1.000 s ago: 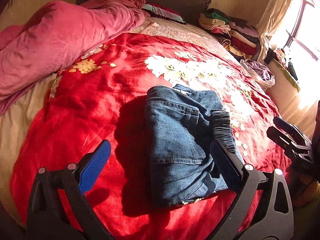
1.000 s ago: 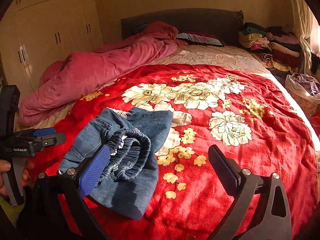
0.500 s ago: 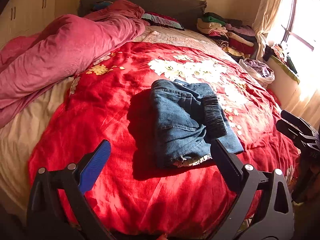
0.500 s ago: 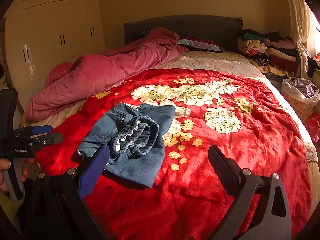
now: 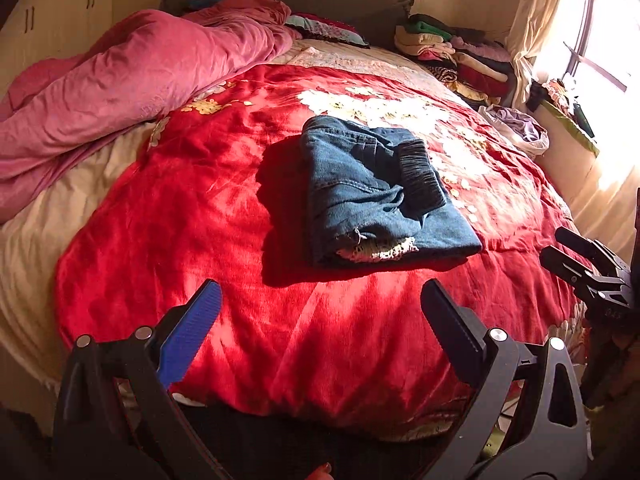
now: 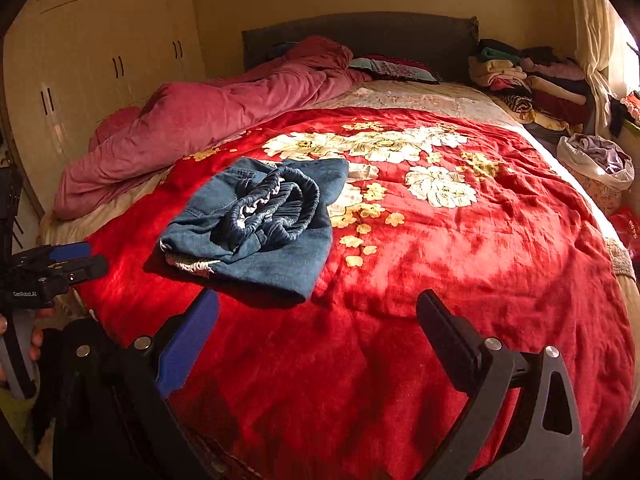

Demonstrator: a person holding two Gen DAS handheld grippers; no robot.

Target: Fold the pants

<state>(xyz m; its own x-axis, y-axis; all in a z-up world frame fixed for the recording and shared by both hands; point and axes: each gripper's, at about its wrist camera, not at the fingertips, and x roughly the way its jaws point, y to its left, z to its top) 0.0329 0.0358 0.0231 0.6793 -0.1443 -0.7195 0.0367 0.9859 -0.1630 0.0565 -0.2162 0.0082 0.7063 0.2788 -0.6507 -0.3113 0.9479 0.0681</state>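
The jeans (image 5: 376, 188) lie folded in a compact bundle on the red blanket (image 5: 200, 208) of the bed, the elastic waistband (image 6: 276, 208) bunched on top. Both grippers are clear of the cloth at the near edge of the bed: the left gripper (image 5: 320, 324) has its jaws wide and holding nothing, and the right gripper (image 6: 316, 332) likewise. A pink duvet (image 5: 120, 76) is heaped along the left side.

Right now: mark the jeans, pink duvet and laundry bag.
jeans (image 5: 360, 184): left wrist view, denim top layer.
pink duvet (image 5: 132, 72): left wrist view, middle of its bulk.
laundry bag (image 6: 596, 158): right wrist view, clothes inside.
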